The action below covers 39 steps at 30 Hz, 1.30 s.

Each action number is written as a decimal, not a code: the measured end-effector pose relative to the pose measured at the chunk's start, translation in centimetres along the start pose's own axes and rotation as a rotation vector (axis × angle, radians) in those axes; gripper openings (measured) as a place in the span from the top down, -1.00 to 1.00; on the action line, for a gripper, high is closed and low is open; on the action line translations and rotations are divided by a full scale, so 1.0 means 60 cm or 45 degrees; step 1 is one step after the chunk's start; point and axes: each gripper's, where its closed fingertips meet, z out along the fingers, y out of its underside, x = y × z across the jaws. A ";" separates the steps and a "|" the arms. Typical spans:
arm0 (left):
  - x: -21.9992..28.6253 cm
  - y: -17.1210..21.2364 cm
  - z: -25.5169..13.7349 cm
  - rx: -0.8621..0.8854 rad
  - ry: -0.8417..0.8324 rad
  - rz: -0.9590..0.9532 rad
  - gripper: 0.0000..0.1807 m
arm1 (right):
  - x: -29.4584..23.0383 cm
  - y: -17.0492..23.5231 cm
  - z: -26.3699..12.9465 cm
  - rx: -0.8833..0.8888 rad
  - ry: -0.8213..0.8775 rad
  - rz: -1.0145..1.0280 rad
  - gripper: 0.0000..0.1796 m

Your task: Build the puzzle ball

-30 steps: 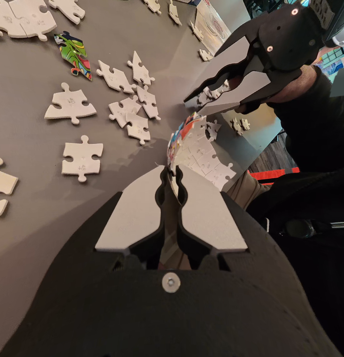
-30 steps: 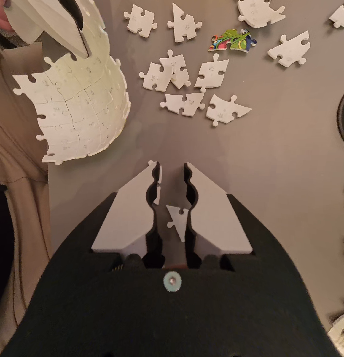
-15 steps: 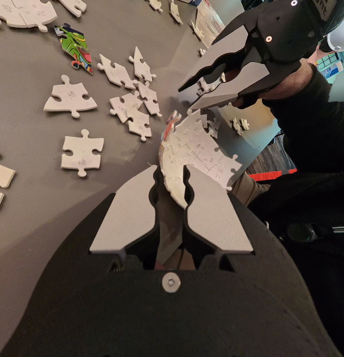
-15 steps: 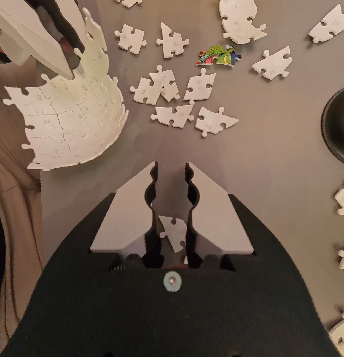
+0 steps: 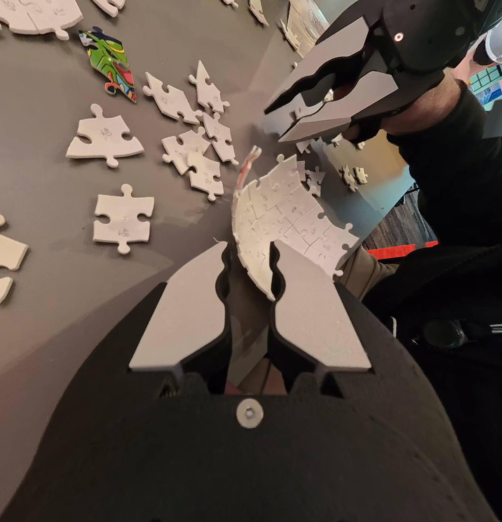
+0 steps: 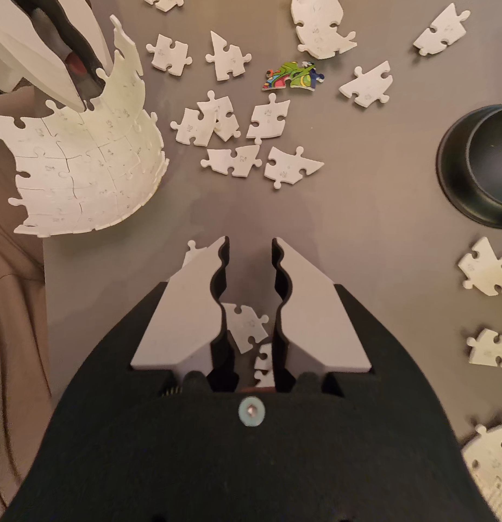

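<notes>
My left gripper [image 5: 250, 244] is shut on the rim of the partly built puzzle ball [image 5: 286, 214], a curved white shell with a coloured outer face. It holds the shell in the air at the table's near edge. The right wrist view shows the shell [image 6: 83, 169] at the upper left with the left gripper [image 6: 89, 93] on its top rim. My right gripper [image 6: 250, 239] is open and empty and hovers over a loose white piece [image 6: 244, 327] on the table. It also shows in the left wrist view [image 5: 275, 125], above and beyond the shell.
Several loose white pieces [image 6: 268, 118] and one coloured piece [image 6: 293, 74] lie on the grey table [image 6: 357, 226]. A black round stand [image 6: 484, 163] is at the right. More pieces [image 6: 484, 271] lie near it. A person's tan trousers [image 6: 15, 282] are past the table edge. The loose white piece [image 6: 244, 327] is about 6 centimeters from my right fingertips and 20 centimeters from my left.
The shell has tilted in my left gripper, showing more of its white inner face, and the jaws stand wider apart. My right gripper has shifted right over the table.
</notes>
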 end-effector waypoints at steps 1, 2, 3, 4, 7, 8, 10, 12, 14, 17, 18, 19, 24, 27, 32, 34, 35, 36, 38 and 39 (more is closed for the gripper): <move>0.000 0.000 0.000 0.000 0.002 -0.001 0.72 | 0.003 0.000 -0.003 0.005 0.007 0.005 0.68; -0.001 0.001 0.000 -0.003 0.004 -0.001 0.72 | 0.006 0.001 -0.006 0.009 0.013 0.012 0.67; -0.001 0.002 0.001 -0.007 0.004 0.000 0.71 | 0.011 0.001 -0.011 0.016 0.024 0.019 0.67; -0.001 0.003 0.001 -0.010 0.009 0.003 0.71 | 0.017 0.000 -0.017 0.026 0.039 0.023 0.68; 0.000 0.001 0.000 -0.007 0.029 0.008 0.70 | 0.032 -0.002 -0.040 0.062 0.062 0.052 0.68; 0.000 0.000 0.000 -0.005 0.032 0.008 0.70 | 0.034 0.000 -0.045 0.069 0.062 0.061 0.68; 0.000 -0.001 0.001 -0.007 0.043 0.016 0.69 | 0.033 0.008 -0.052 0.059 0.042 0.068 0.68; 0.001 -0.001 0.000 -0.007 0.052 0.016 0.69 | 0.026 0.017 -0.051 0.032 0.008 0.058 0.67; 0.001 -0.001 -0.001 -0.001 0.058 0.011 0.69 | 0.010 0.022 -0.046 0.007 -0.047 0.029 0.69; 0.001 -0.002 -0.001 0.006 0.064 0.005 0.69 | -0.026 0.023 -0.033 -0.020 -0.151 -0.054 0.73; 0.002 -0.002 -0.001 0.005 0.065 0.006 0.68 | -0.034 0.027 -0.027 -0.043 -0.170 -0.074 0.73; 0.002 -0.001 -0.001 0.001 0.064 0.009 0.68 | -0.037 0.031 -0.022 -0.066 -0.171 -0.093 0.74; 0.003 0.001 -0.001 -0.009 0.069 0.017 0.68 | -0.049 0.036 -0.007 -0.106 -0.179 -0.135 0.78; 0.004 0.001 -0.001 -0.011 0.073 0.018 0.67 | -0.047 0.035 -0.005 -0.108 -0.167 -0.140 0.83; 0.004 0.002 -0.001 -0.012 0.078 0.018 0.67 | -0.041 0.033 -0.004 -0.101 -0.148 -0.134 0.86; 0.004 0.002 -0.001 -0.012 0.078 0.017 0.67 | -0.032 0.031 -0.003 -0.094 -0.111 -0.127 0.86; 0.004 0.002 -0.001 -0.013 0.078 0.018 0.67 | -0.022 0.029 -0.003 -0.090 -0.069 -0.124 0.86; 0.004 0.002 -0.001 -0.013 0.079 0.018 0.67 | -0.008 0.027 -0.003 -0.087 -0.011 -0.122 0.86; 0.004 0.002 -0.001 -0.013 0.079 0.018 0.67 | 0.011 0.026 -0.007 -0.087 0.068 -0.124 0.86; 0.004 0.002 -0.001 -0.013 0.079 0.018 0.67 | 0.015 0.024 -0.011 -0.077 0.077 -0.116 0.85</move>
